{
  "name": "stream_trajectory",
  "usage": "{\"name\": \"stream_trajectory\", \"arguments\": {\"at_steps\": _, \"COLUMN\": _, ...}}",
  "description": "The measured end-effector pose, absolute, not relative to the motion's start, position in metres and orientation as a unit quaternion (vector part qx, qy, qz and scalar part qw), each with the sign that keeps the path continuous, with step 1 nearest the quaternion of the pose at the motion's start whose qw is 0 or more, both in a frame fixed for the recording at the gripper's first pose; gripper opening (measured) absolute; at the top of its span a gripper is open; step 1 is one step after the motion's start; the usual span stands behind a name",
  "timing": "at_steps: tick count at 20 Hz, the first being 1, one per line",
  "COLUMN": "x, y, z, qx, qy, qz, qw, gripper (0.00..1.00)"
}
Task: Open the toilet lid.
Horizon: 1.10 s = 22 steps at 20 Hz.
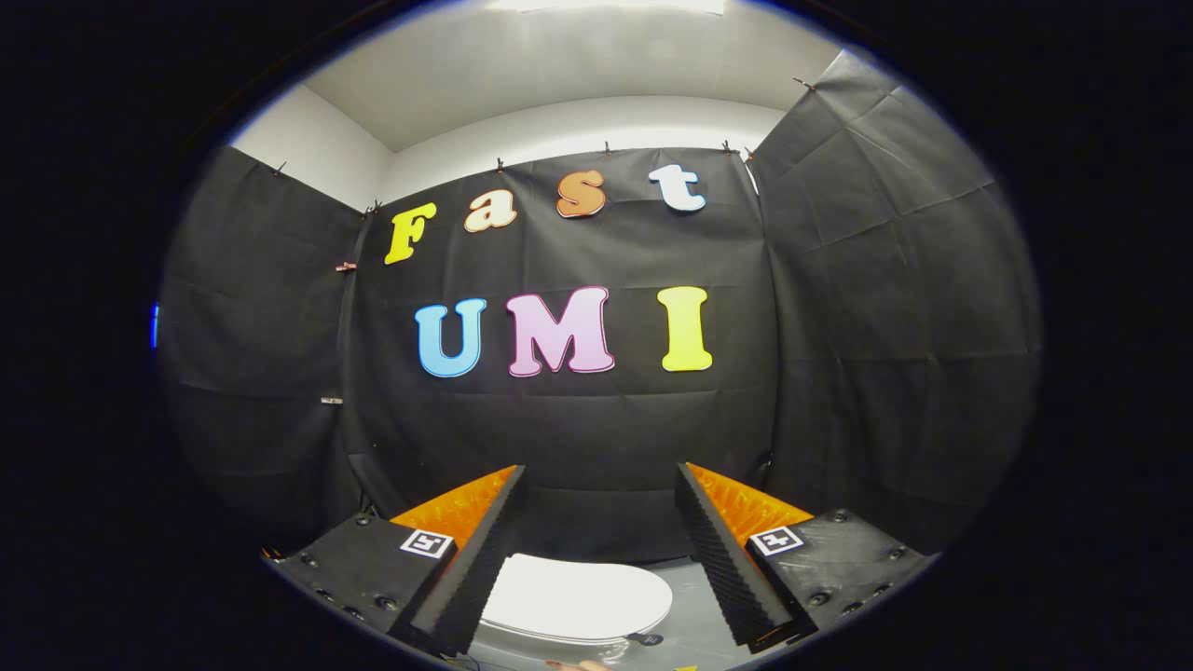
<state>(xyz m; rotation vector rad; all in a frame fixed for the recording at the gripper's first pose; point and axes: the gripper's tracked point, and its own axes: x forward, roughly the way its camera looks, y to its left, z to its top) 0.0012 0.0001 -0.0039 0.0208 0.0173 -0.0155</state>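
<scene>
The tongs [596, 550] are held wide open and empty above the shut lid [578, 596], seemingly lined up for reaching its edge.

Black cloth [867, 308] hangs creased around the booth, clipped along its top edge; above it, a white wall [596, 126] and ceiling light [606, 5].

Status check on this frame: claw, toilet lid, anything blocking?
Claw open, fingers spread, gripping nothing. Toilet lid down, closed, seen below between the fingers, untouched. Nothing between claw and lid.
</scene>
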Motion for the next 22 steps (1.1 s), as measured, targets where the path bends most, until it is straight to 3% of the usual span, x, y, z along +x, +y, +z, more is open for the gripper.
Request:
{"name": "stream_trajectory", "arguments": {"at_steps": 9, "x": 0.02, "y": -0.016, "z": -0.024, "qx": 0.037, "qy": 0.027, "qz": -0.037, "qw": 0.998, "gripper": 0.99}}
{"name": "stream_trajectory", "arguments": {"at_steps": 22, "x": 0.055, "y": -0.054, "z": -0.132, "qx": 0.104, "qy": 0.137, "qz": -0.101, "qw": 0.98, "gripper": 0.99}}
